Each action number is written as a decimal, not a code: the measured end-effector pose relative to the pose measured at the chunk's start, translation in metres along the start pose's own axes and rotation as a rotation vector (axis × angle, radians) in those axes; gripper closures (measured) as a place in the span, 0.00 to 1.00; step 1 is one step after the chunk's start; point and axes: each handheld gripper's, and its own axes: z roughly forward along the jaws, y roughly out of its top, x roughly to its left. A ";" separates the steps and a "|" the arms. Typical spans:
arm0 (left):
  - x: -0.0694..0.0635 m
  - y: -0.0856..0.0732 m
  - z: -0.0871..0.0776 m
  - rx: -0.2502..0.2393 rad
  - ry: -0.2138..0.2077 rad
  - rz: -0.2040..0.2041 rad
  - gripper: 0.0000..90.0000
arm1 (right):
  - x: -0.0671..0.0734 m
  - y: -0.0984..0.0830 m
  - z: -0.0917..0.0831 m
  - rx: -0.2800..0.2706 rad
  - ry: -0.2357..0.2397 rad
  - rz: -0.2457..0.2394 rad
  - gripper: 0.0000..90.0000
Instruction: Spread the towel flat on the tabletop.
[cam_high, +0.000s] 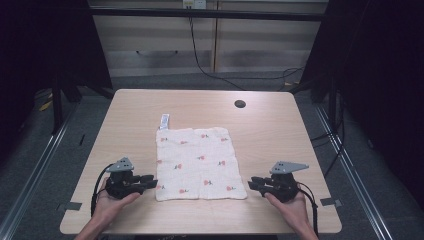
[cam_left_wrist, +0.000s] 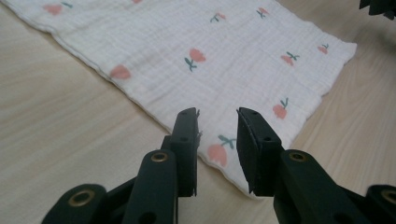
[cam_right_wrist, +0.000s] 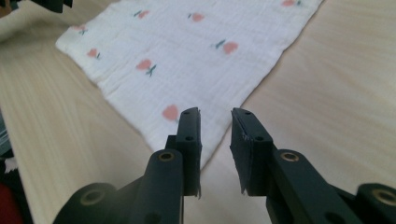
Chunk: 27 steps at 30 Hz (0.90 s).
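- Pale wood counter (cam_high: 125, 115), dark room around it; a white flower-print cloth (cam_high: 197, 162) lies flat in the middle, probably spread out so its corners are easy to get at.
- Left gripper (cam_left_wrist: 217, 135) aims at the near-left corner, jaws narrowly parted, holding nothing.
- Right gripper (cam_right_wrist: 215, 133) mirrors it at the near-right corner, same gap, so I'd guess a two-handed pickup or fold.

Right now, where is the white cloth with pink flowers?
In the high view the white square muslin cloth with pink flowers lies flat at the middle of the light wooden table, its near corners between the left gripper and right gripper.
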 end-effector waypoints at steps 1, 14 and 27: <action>0.001 0.003 0.001 -0.004 0.006 0.001 0.76 | -0.003 0.004 0.002 -0.001 -0.002 -0.006 0.81; 0.025 0.032 0.050 0.042 0.033 -0.001 0.88 | -0.032 0.054 0.080 0.039 -0.001 -0.035 0.90; 0.035 0.022 0.059 0.056 0.064 0.008 0.91 | -0.030 0.040 0.099 0.116 -0.015 -0.050 0.92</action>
